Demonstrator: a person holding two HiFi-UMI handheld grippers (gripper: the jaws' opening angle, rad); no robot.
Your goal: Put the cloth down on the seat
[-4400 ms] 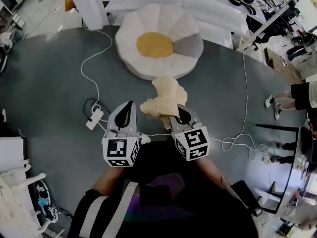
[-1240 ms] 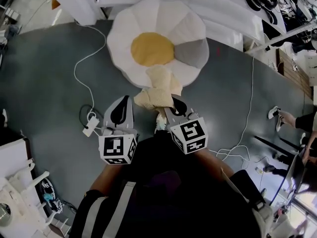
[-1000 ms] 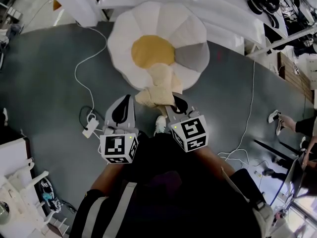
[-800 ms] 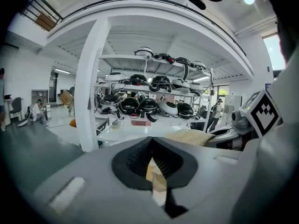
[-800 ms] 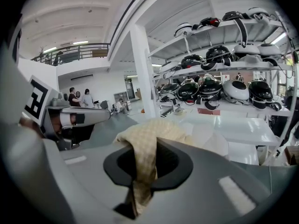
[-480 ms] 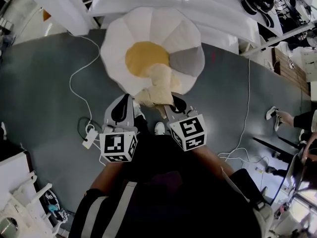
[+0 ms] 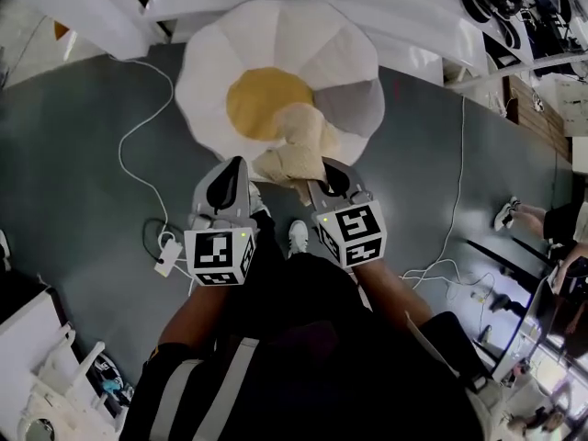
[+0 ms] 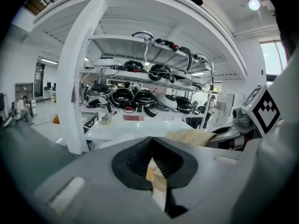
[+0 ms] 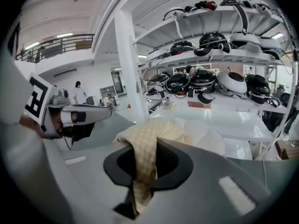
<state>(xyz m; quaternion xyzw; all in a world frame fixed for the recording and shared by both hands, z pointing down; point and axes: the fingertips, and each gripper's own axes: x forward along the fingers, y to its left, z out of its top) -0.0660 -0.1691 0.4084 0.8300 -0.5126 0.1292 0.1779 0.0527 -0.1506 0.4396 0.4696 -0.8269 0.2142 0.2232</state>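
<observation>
— Where is the cloth [image 7: 299, 145]?

— In the right gripper [image 7: 328, 169]. Its jaws are clamped on the cream, waffle-textured fabric. In the right gripper view, a strip of it runs down through the gap between the jaws and the rest is bunched over their top.

— And relative to the seat [image 7: 276, 35]?

— The seat is a round, flower-shaped cushion on the grey floor [image 7: 83, 182], with white petals, one grey petal [image 7: 363, 108] and a yellow centre [image 7: 257, 99]. From the head view, the cloth hangs forward of the right gripper over the near petals, with its far end overlapping the edge of the yellow centre. Whether it touches the cushion cannot be told.

— What about the left gripper [image 7: 240, 163]?

— It is just beside the right one, at the cushion's near edge. Its jaws are drawn almost together, with only a thin slit between them and nothing pinched. A sliver of yellow and white shows through the slit.

— Anything else close by?

— The person's white shoe [image 7: 297, 237] sits on the floor between the two grippers. A rack of dark helmets [image 8: 124, 97] stands beyond the seat.
</observation>
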